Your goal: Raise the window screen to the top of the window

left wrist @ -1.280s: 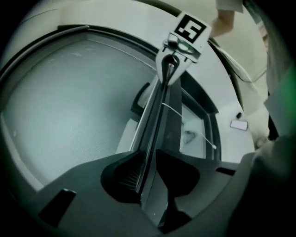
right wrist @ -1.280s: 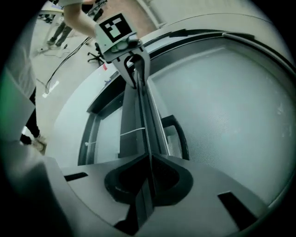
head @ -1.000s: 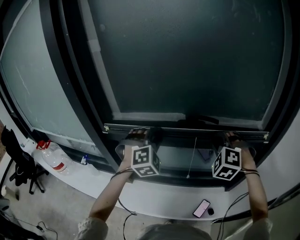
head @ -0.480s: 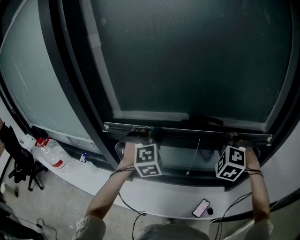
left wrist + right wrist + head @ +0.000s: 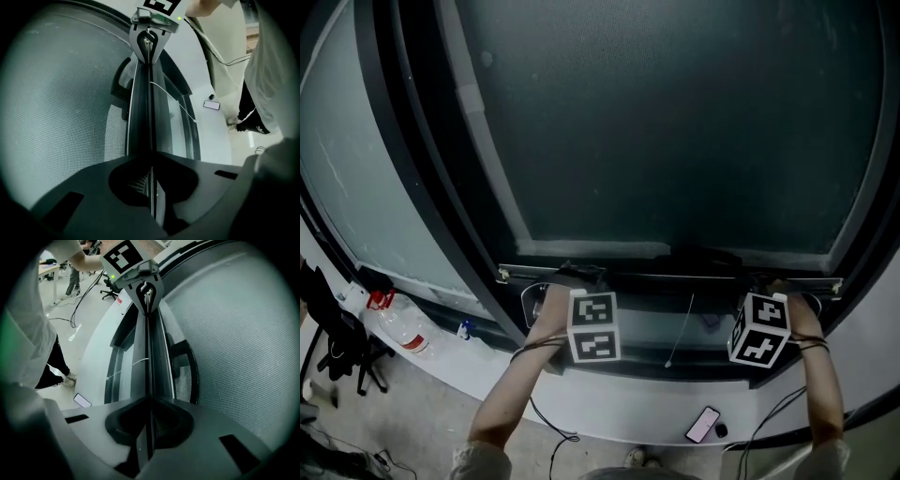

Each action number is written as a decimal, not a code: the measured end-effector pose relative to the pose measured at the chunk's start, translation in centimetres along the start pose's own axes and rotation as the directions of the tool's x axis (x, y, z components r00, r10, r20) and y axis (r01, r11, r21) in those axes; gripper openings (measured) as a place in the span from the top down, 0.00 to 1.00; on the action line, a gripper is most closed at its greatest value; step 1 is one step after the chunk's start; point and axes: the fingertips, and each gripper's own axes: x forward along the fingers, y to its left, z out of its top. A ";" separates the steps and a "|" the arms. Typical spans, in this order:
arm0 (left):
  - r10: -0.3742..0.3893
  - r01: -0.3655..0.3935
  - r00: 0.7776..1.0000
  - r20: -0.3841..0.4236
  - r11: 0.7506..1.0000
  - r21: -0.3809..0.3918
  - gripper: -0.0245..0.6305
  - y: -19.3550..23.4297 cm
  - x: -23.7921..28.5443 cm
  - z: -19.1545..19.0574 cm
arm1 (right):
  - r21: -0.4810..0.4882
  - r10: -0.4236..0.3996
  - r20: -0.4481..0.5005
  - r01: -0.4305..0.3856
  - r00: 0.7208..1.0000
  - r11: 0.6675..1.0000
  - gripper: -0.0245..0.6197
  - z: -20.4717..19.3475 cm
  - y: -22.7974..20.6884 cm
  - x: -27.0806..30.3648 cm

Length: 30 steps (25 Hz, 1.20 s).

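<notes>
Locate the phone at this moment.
In the head view the phone lies low and right of centre on the white ledge, beside a small dark object, down-left of the right gripper, which is shut on the screen's bottom bar.

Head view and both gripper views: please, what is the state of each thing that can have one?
Grey mesh window screen: pulled down, not yet raised to the top.
Its metal bottom rail: low, with a gap under it.
Left gripper: shut on the metal bottom rail.
Right gripper: shut on the metal bottom rail.
Thin white cord: hanging free.
</notes>
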 end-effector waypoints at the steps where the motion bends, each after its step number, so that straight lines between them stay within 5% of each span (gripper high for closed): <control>1: -0.014 0.014 1.000 -0.002 1.000 -0.005 0.93 0.0 0.0 0.0 | 0.003 0.022 0.000 -0.022 1.000 1.000 0.93 0.0 0.0 -0.1; 9: -0.151 0.151 0.989 0.003 0.987 -0.054 0.94 -0.4 -0.2 0.0 | 0.011 0.139 -0.028 -0.139 0.990 0.990 0.94 0.0 0.4 -0.3; 13: -0.155 0.159 0.986 0.060 0.984 -0.079 0.93 -0.6 -0.1 0.0 | 0.041 0.158 0.010 -0.158 0.987 0.987 0.93 0.0 0.5 -0.1; 23: 0.056 -0.052 0.997 0.050 0.996 -0.068 0.93 3.6 -3.1 0.2 | 0.001 -0.044 -0.004 0.044 0.999 0.999 0.93 0.6 -3.3 -3.1; 30: 0.290 -0.289 0.956 0.045 0.957 -0.022 0.93 10.8 -9.0 0.8 | -0.037 -0.259 0.006 0.259 0.966 0.965 0.93 1.8 -10.1 -9.0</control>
